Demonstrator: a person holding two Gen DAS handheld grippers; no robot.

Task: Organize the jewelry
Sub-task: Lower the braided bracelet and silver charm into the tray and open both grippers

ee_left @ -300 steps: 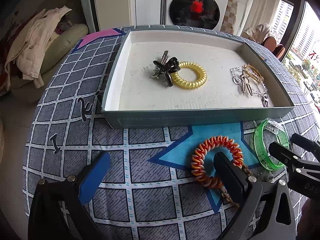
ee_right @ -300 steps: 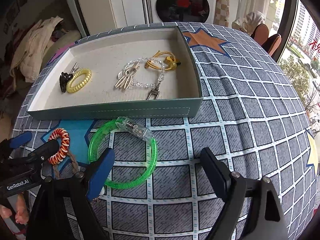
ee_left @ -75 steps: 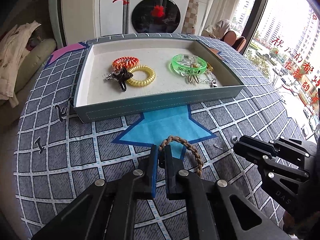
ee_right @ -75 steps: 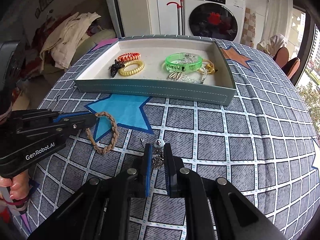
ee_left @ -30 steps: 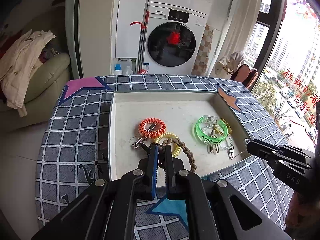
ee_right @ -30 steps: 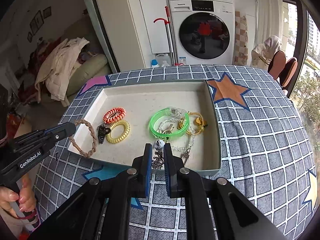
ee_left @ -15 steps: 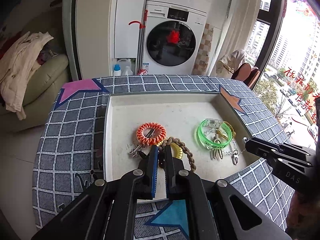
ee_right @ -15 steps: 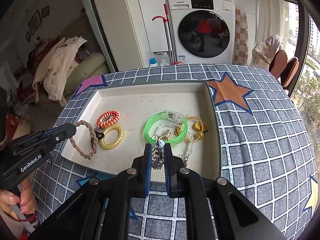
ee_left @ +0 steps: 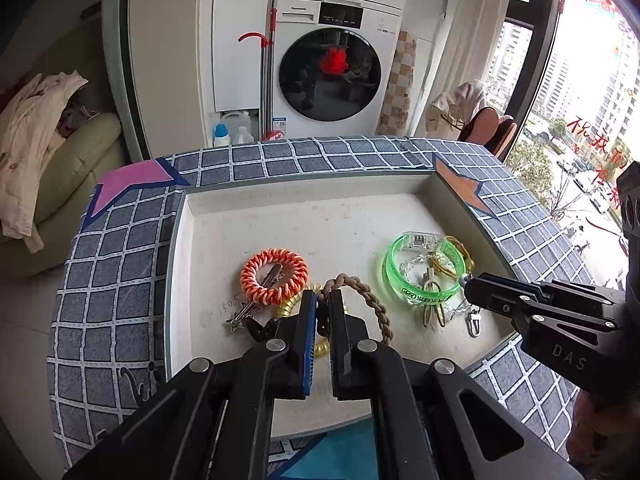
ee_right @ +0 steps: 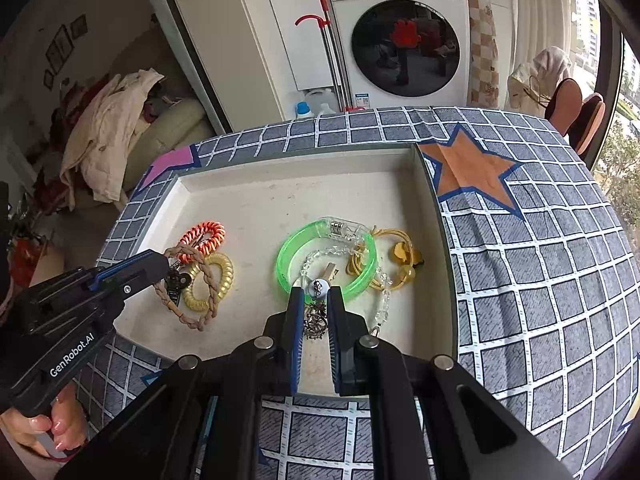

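You can read "GenRobot.AI" in white on the black body of the left gripper (ee_right: 160, 266) in your right wrist view. The right gripper (ee_left: 466, 280) shows "DAS" on its body in the left wrist view, the rest cut off. The washing machine (ee_right: 404, 40) carries "Panasonic". Red characters on the window (ee_left: 592, 144) are too blurred to read, as is the green bracelet (ee_left: 424, 268) print

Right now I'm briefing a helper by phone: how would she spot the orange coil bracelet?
Look in the shallow tray on the checked tablecloth, left half. The orange coil bracelet lies farthest back, behind the yellow coil; it alone is orange-and-white striped.
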